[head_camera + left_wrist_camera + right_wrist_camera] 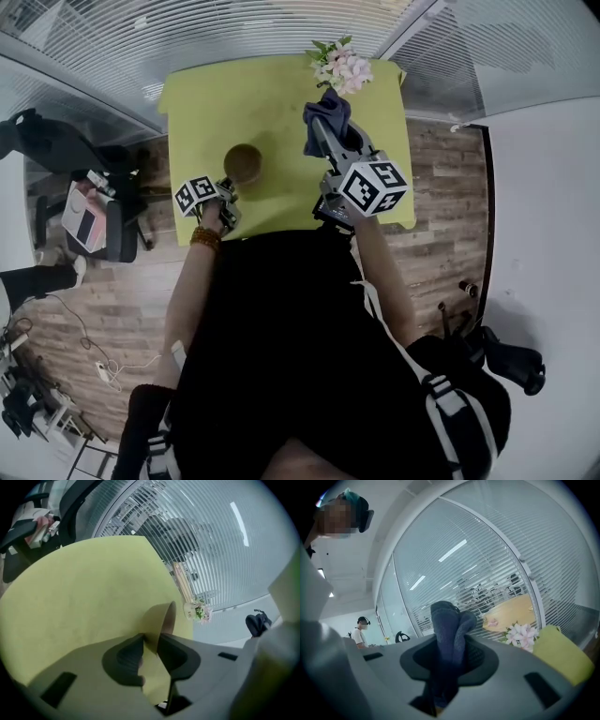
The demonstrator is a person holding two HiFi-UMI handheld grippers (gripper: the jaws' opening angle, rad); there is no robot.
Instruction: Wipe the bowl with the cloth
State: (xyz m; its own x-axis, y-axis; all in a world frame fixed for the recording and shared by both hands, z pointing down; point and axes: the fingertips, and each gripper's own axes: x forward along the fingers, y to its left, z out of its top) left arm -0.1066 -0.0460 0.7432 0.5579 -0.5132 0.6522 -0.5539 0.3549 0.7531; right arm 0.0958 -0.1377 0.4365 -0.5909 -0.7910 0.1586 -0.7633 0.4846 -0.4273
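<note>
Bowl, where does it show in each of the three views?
Head view: bowl, centre-left on the green table.
Left gripper view: lower centre, edge-on, at the fingers' tips.
Right gripper view: not in it.
Shared landmark: the pink flowers, visible in all three.

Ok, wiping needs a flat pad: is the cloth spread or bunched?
Bunched. The cloth sticks up as a narrow folded wad pinched in the right gripper, none of it spread flat.

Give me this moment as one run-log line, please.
left gripper open, bowl at its tips | right gripper shut on cloth, apart from bowl
</note>
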